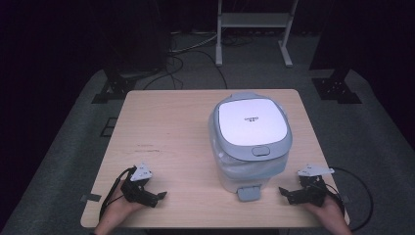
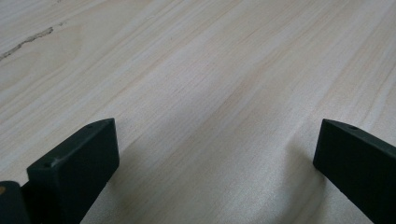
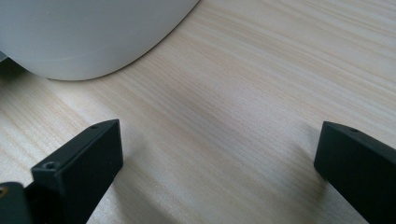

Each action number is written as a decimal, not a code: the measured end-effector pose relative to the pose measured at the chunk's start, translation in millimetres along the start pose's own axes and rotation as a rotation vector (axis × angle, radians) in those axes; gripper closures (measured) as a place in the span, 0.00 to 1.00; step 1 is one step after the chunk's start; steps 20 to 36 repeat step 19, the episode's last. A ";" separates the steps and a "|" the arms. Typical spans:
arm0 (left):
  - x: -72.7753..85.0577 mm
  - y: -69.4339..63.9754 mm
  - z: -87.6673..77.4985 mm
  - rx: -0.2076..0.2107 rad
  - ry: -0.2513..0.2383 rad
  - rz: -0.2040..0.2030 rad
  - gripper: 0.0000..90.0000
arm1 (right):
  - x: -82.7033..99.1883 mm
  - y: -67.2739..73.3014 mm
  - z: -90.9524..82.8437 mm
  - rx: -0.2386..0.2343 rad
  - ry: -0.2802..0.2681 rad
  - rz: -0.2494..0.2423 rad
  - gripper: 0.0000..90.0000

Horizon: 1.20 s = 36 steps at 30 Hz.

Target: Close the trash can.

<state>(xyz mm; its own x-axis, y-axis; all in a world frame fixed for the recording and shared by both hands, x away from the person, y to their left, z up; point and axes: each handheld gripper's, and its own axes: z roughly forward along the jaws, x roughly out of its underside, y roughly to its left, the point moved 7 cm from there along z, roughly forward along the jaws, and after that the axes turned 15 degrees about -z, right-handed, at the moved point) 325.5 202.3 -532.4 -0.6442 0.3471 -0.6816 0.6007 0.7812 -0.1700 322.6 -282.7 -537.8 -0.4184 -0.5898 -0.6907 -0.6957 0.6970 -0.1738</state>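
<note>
— White bin (image 1: pixel 249 142) sits between the left claw (image 1: pixel 159 196) and the right claw (image 1: pixel 284 192), near the right one. Both gape wide, empty.
— A hard bump could tip it on the surface (image 1: pixel 171 137).

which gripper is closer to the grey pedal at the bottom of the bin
Right. The right gripper sits just right of the grey pedal; the left gripper rests farther off to its left.
</note>
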 end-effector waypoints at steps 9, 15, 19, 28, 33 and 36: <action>4.1 2.1 -3.9 0.003 -0.013 0.002 0.00 | 0.0 0.0 0.0 0.000 0.000 0.000 0.00; 7.6 6.2 -8.3 0.004 -0.014 0.001 0.00 | 0.0 0.1 0.0 0.001 0.000 0.000 0.00; 8.2 6.7 -8.9 0.005 -0.014 0.002 0.00 | 0.0 0.1 0.0 0.001 0.000 0.000 0.00; 8.2 6.7 -8.9 0.005 -0.014 0.002 0.00 | 0.0 0.1 0.0 0.001 0.000 0.000 0.00; 8.2 6.7 -8.9 0.005 -0.014 0.002 0.00 | 0.0 0.1 0.0 0.001 0.000 0.000 0.00; 8.2 6.7 -8.9 0.005 -0.014 0.002 0.00 | 0.0 0.1 0.0 0.001 0.000 0.000 0.00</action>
